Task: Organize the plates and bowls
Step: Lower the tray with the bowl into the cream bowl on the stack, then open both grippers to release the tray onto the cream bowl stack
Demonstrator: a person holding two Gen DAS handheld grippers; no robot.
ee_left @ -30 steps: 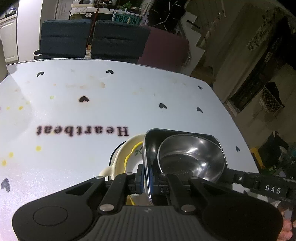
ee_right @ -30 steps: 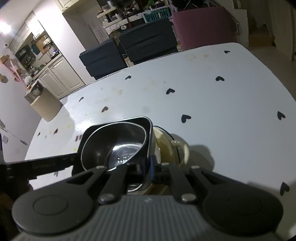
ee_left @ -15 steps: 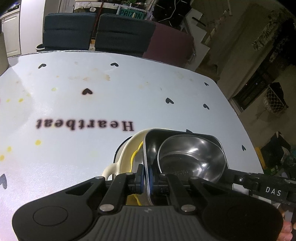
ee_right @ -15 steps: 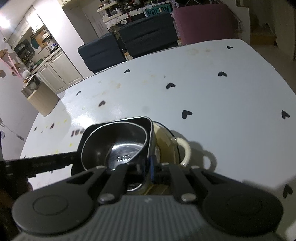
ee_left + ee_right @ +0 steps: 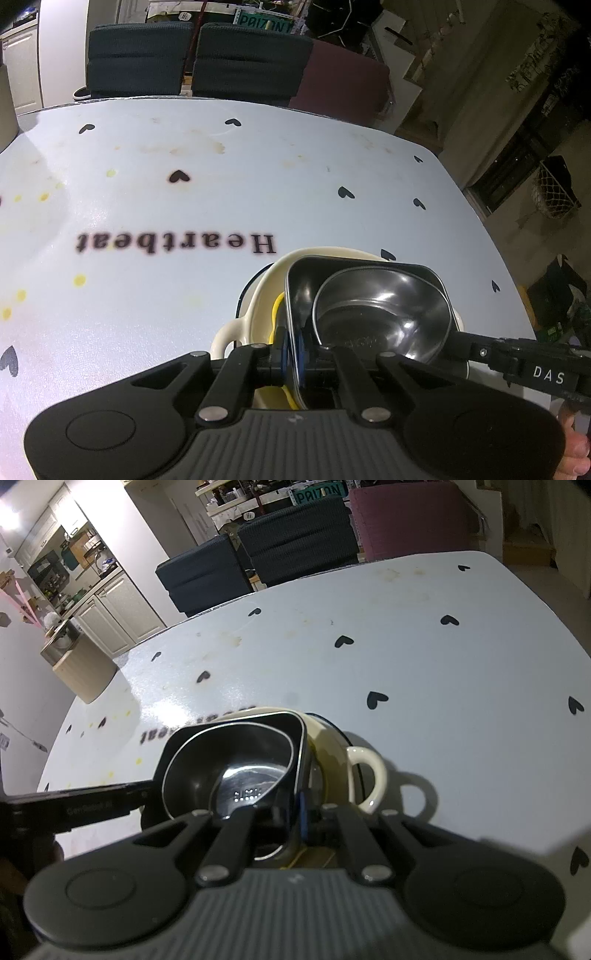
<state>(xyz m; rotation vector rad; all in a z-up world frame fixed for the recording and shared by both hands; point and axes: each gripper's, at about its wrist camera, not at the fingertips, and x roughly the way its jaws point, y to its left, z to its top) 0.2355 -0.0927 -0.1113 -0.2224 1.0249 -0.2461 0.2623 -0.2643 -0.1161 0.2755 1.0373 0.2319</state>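
Observation:
A square steel dish [image 5: 306, 280] with a round steel bowl [image 5: 380, 321] nested inside hangs over a cream ceramic bowl [image 5: 262, 295] with loop handles [image 5: 367, 775] and a yellow pattern inside. My left gripper [image 5: 293, 349] is shut on the dish's left rim. My right gripper [image 5: 301, 812] is shut on the opposite rim [image 5: 301, 746]. Each gripper's body shows at the edge of the other's view. Whether the dish rests in the cream bowl is hidden.
The white table [image 5: 184, 206] carries black hearts and the word "Heartbeat". Two dark chairs [image 5: 192, 59] and a maroon seat [image 5: 343, 85] stand along its far edge. A wooden box [image 5: 81, 668] sits at the far left corner. A fingertip [image 5: 574, 458] shows at lower right.
Both grippers have carried the steel dish and bowl further over the cream bowl, which now shows around the dish on both sides. Both grips stay shut.

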